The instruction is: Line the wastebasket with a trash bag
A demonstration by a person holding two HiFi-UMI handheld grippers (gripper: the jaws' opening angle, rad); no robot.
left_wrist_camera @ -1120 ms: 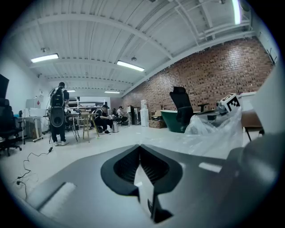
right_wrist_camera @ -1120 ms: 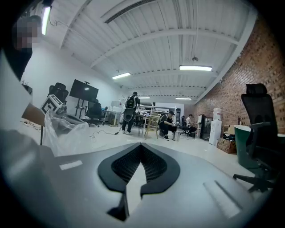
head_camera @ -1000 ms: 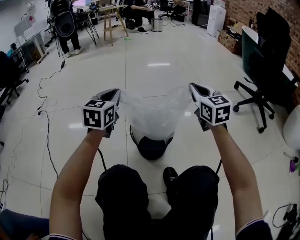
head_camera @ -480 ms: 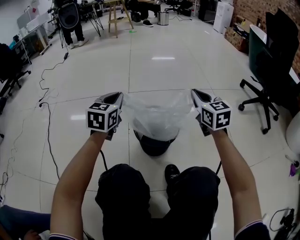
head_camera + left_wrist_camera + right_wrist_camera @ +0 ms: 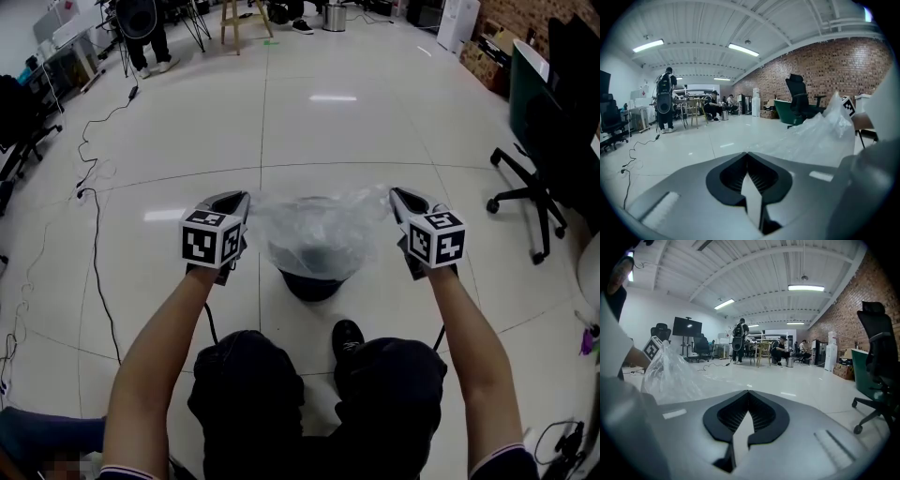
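Observation:
A clear trash bag (image 5: 319, 230) hangs stretched between my two grippers, mouth upward. My left gripper (image 5: 242, 201) is shut on its left edge and my right gripper (image 5: 395, 196) on its right edge. Directly under the bag stands the dark round wastebasket (image 5: 313, 282); the bag's lower part covers its rim and top. In the left gripper view (image 5: 749, 155) a thin film runs between the closed jaws and the bag (image 5: 820, 136) billows to the right. The right gripper view (image 5: 749, 393) shows the same, with the bag (image 5: 670, 373) at the left.
A black office chair (image 5: 539, 178) stands at the right. A cable (image 5: 94, 253) runs over the tiled floor at the left. The person's knees and a shoe (image 5: 348, 335) are just behind the basket. People, a stool (image 5: 242, 11) and desks are far off.
Both grippers have come down together with the bag held between them. The bag's bottom has sunk onto the wastebasket and now hides most of it.

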